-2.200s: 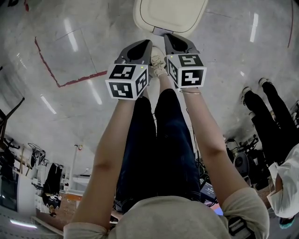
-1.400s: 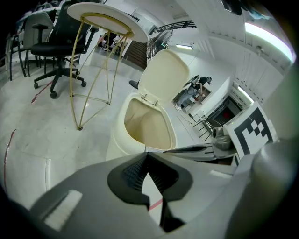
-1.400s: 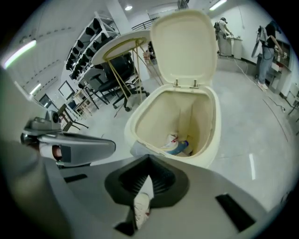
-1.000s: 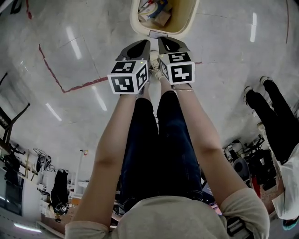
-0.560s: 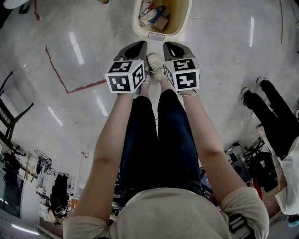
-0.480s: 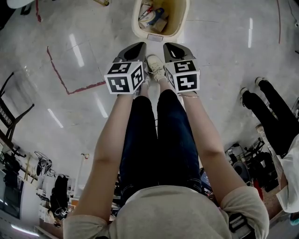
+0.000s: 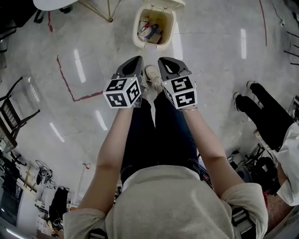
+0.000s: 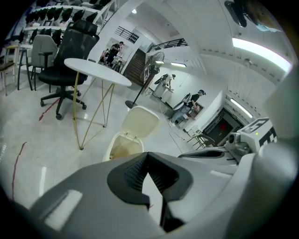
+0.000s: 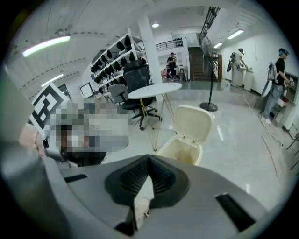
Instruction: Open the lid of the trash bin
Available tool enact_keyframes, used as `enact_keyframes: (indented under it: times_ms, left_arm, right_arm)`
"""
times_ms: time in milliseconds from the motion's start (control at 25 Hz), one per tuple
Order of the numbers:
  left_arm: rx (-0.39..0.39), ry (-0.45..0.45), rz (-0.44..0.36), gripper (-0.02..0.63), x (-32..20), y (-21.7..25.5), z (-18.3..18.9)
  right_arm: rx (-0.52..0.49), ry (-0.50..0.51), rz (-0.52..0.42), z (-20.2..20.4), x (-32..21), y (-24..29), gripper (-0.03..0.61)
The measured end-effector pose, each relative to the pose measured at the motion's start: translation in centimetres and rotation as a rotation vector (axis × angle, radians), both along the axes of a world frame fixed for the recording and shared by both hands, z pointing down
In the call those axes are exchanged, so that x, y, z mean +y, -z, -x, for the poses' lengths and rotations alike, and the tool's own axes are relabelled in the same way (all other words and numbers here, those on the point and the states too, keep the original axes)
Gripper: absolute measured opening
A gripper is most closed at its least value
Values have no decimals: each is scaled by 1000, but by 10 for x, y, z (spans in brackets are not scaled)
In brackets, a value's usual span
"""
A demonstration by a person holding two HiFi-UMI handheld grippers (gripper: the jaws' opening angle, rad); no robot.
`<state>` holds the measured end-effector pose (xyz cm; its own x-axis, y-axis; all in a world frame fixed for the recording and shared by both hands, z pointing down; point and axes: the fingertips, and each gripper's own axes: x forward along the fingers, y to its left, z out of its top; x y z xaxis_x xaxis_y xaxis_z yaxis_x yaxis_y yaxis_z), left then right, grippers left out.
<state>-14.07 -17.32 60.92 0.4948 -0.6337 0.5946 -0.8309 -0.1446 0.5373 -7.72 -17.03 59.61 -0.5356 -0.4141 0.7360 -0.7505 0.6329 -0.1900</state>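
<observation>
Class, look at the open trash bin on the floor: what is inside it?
Inside the trash bin lies mixed rubbish: white, blue and brownish pieces. Its lid stands raised. What lies beneath those pieces is covered.

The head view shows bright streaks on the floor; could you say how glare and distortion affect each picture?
Head view: ceiling lights mirror as white streaks on the glossy floor, yet the open trash bin stays legible. Left gripper view: strong fisheye bending, a blown-out light strip. Right gripper view: same curvature, dark vignetted corners.
</observation>
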Motion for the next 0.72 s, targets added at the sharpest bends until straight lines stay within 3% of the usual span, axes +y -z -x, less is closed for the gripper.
enact_keyframes:
  times_ms: [240,720]
  left_arm:
    - [-29,-78,-106,9,4,68,-11]
    - [-48,-91,-250,9,5,166,-6]
  right_arm:
    - [-104,-26,22,8,5,57,0]
    - [-67,30,-173,9,-2,159,0]
